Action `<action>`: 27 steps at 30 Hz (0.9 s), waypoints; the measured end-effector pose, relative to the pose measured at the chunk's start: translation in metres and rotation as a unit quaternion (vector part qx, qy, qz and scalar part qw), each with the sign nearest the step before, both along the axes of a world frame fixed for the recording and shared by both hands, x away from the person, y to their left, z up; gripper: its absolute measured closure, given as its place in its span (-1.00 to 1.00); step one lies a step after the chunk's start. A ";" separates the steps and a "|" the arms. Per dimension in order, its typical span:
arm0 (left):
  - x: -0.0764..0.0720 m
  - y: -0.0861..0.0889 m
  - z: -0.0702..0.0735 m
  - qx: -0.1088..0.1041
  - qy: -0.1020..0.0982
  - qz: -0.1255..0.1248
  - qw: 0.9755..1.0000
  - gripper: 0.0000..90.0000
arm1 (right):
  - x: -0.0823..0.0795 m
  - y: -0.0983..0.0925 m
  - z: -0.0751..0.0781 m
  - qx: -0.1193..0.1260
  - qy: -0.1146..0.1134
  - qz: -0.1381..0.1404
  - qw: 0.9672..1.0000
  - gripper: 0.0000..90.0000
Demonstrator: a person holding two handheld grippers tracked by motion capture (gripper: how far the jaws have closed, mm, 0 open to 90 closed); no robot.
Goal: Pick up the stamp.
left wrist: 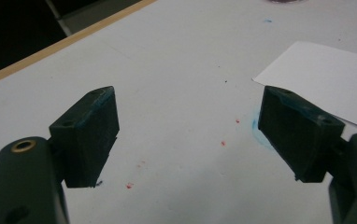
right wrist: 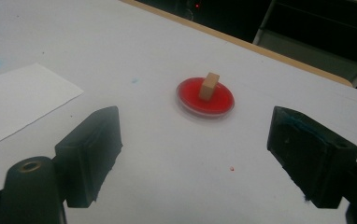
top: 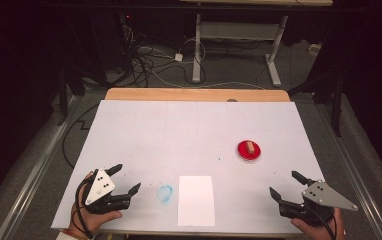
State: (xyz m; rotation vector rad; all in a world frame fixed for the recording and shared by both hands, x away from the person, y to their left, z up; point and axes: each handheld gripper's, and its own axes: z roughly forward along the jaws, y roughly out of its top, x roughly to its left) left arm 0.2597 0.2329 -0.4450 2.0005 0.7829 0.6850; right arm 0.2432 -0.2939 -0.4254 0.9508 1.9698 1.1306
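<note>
A small wooden block (top: 250,147) (right wrist: 209,86) stands upright in a round red dish (top: 243,153) (right wrist: 190,100) on the right half of the white table. A white sheet of paper (top: 196,200) (right wrist: 13,100) (left wrist: 326,79) lies near the front edge, with a blue smudge (top: 165,193) just left of it. My left gripper (top: 127,178) (left wrist: 188,135) rests at the front left, open, nothing between its jaws. At the front right my right gripper (top: 285,184) (right wrist: 195,154) is open too and points toward the dish from a distance.
The white table top (top: 179,135) has a wooden strip (top: 197,94) along its far edge. Beyond it are a dark floor with cables (top: 154,70) and a white desk frame (top: 239,45). Small red and blue specks (left wrist: 223,143) mark the surface.
</note>
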 end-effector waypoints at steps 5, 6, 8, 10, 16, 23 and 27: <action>0.001 -0.002 -0.002 0.013 -0.002 -0.004 1.000 -0.56 | 0.001 0.000 0.000 0.000 0.001 -0.003 1.000 -0.58; 0.001 -0.003 -0.003 0.014 0.000 -0.004 1.000 -0.56 | 0.001 0.000 0.001 -0.003 0.000 -0.005 1.000 -0.58; 0.001 -0.003 -0.005 0.018 0.004 -0.002 1.000 -0.56 | 0.002 0.000 0.002 -0.001 0.000 -0.003 1.000 -0.58; 0.002 -0.003 -0.005 0.023 0.005 -0.003 1.000 -0.56 | 0.003 0.000 0.003 -0.005 0.003 -0.004 1.000 -0.58; 0.001 -0.006 -0.006 0.028 0.008 -0.004 1.000 -0.56 | 0.010 -0.003 0.005 -0.008 0.020 -0.011 1.000 -0.57; 0.004 -0.008 -0.010 0.026 0.023 -0.009 0.999 -0.56 | 0.036 -0.001 0.016 -0.025 0.074 -0.013 0.997 -0.54; 0.004 -0.010 -0.011 0.030 0.029 -0.013 0.999 -0.54 | 0.058 0.004 0.020 -0.026 0.122 -0.015 0.992 -0.48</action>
